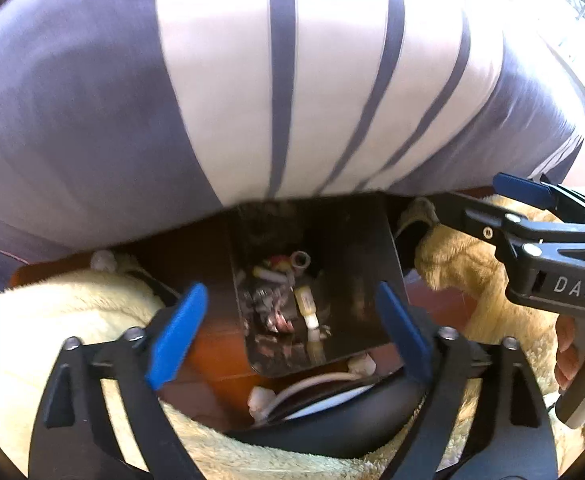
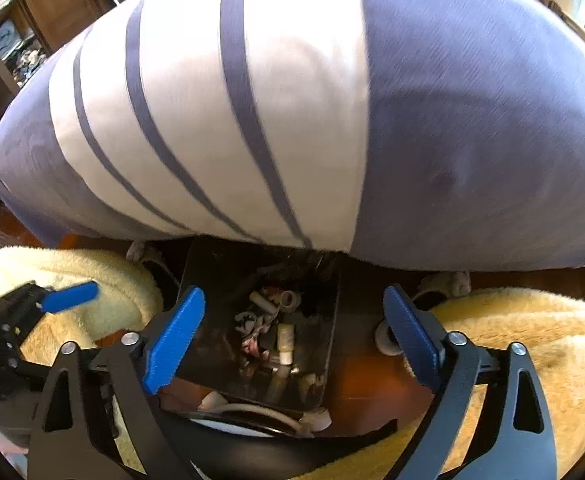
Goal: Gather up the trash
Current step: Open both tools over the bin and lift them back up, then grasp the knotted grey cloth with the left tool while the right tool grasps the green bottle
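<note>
Trash (image 1: 288,300) (image 2: 270,324) lies heaped in a dark rectangular bin (image 1: 356,264) (image 2: 216,280) on the reddish-brown wooden floor (image 1: 212,348) (image 2: 364,384), the bin's far end tucked under the edge of a purple-and-white striped cushion (image 1: 220,92) (image 2: 220,120). The bin's long axis runs away from both cameras, and most of the bits line up with it: a small pale yellow bottle (image 1: 307,306) (image 2: 285,342) lies lengthwise with its white cap end toward the cameras, while a short grey tube (image 1: 301,259) (image 2: 290,299) at the far end shows its open mouth. The rest is small crumpled scraps, too blurred to name. Cream fleece fabric (image 1: 32,320) (image 2: 92,276) lies on either side of the bin. The left gripper (image 1: 288,332) (image 2: 68,296) hangs over the near half of the bin, blue pads spread wide with nothing between them. The right gripper (image 2: 292,344) (image 1: 522,190) is likewise spread wide and empty above the bin; in the left view it reaches in from the right with a hand (image 1: 580,356) on its handle
</note>
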The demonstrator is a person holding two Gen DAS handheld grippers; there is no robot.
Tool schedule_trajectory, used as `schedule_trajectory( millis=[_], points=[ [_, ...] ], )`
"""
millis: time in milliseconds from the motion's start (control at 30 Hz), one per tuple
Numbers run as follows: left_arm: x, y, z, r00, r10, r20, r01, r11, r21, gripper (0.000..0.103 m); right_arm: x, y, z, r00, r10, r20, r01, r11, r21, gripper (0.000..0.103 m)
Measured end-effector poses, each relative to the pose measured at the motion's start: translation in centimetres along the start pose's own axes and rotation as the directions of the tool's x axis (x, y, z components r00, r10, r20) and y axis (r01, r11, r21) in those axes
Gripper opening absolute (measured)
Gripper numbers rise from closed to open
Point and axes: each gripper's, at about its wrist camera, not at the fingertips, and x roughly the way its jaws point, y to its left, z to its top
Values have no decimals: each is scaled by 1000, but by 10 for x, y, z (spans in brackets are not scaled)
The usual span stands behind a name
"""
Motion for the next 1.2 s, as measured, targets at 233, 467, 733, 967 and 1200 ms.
schedule_trajectory(
  millis=[233, 467, 733, 967, 1200],
  points=[
    [-49, 5, 25, 992, 24, 124, -25, 1000, 6, 95, -40, -10, 21, 995, -12, 102, 10, 1000, 19, 98],
    [-102, 10, 66, 960, 63, 274, -69, 998, 11, 95, -89, -16, 64, 967, -14, 253, 14, 1000, 1, 99],
    [-119, 20, 115, 937, 111, 332, -120, 993, 6, 95, -108, -15, 113, 940, -36, 338, 44, 999, -15, 99],
    [-103, 41, 154, 939, 133, 318, -133, 991, -22, 95, -94, -16, 153, 943, -52, 327, 62, 998, -19, 99],
    [-81, 49, 193, 947, 118, 299, -118, 993, -18, 95, -65, -22, 190, 953, -73, 294, 79, 997, -8, 99]
  ],
)
